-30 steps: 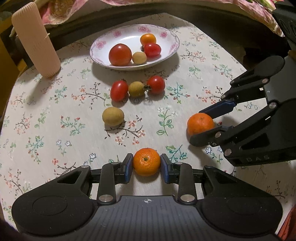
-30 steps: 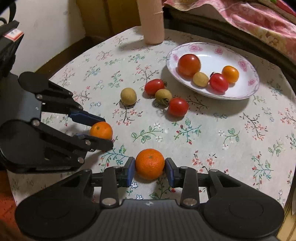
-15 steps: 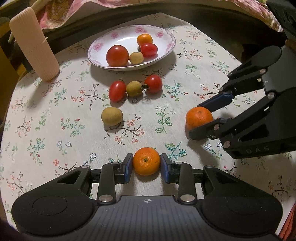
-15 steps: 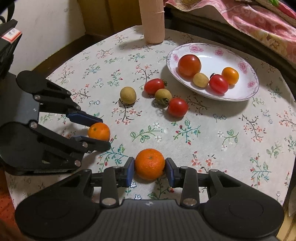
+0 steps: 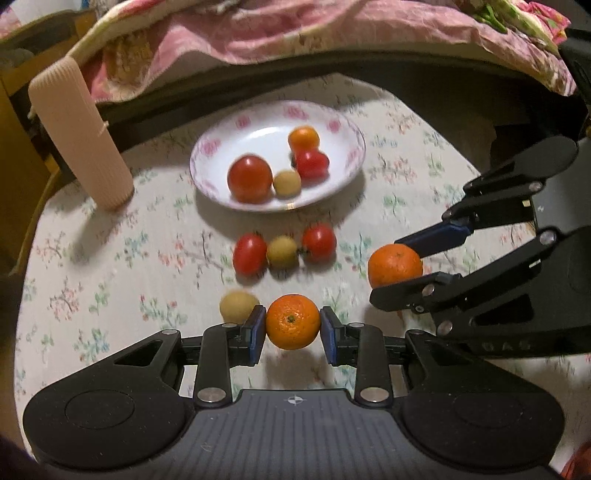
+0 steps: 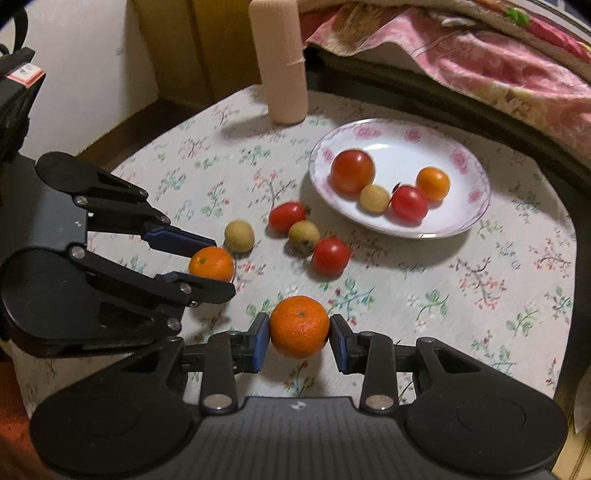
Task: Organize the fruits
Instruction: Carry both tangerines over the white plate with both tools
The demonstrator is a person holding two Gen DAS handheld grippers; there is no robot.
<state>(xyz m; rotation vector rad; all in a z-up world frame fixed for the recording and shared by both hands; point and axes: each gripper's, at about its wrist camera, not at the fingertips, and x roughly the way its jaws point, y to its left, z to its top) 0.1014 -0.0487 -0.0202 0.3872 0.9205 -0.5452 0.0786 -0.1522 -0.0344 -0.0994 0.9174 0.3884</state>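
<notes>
My left gripper (image 5: pixel 293 330) is shut on a tangerine (image 5: pixel 293 321) and holds it above the floral tablecloth; it also shows in the right wrist view (image 6: pixel 212 263). My right gripper (image 6: pixel 299 338) is shut on a second tangerine (image 6: pixel 299 326), which shows in the left wrist view (image 5: pixel 395 266) too. A white floral plate (image 5: pixel 343 129) at the back holds a large tomato (image 5: pixel 250 178), a small tomato (image 5: pixel 312 163), a small orange fruit (image 5: pixel 303 138) and a yellow-brown fruit (image 5: pixel 286 182). Two small tomatoes (image 5: pixel 250 254) (image 5: pixel 319 239) and two yellow-brown fruits (image 5: pixel 282 252) (image 5: pixel 236 306) lie on the cloth.
A ribbed pink cylinder (image 5: pixel 79 133) stands at the back left of the round table (image 5: pixel 92 258). A dark rail and a pink floral blanket (image 5: pixel 295 33) run behind the table. The table's edge drops off on the right (image 6: pixel 569 258).
Both grippers have lifted their tangerines off the cloth and moved forward toward the plate. The plate and loose fruits now look nearer. Both grips are unchanged.
</notes>
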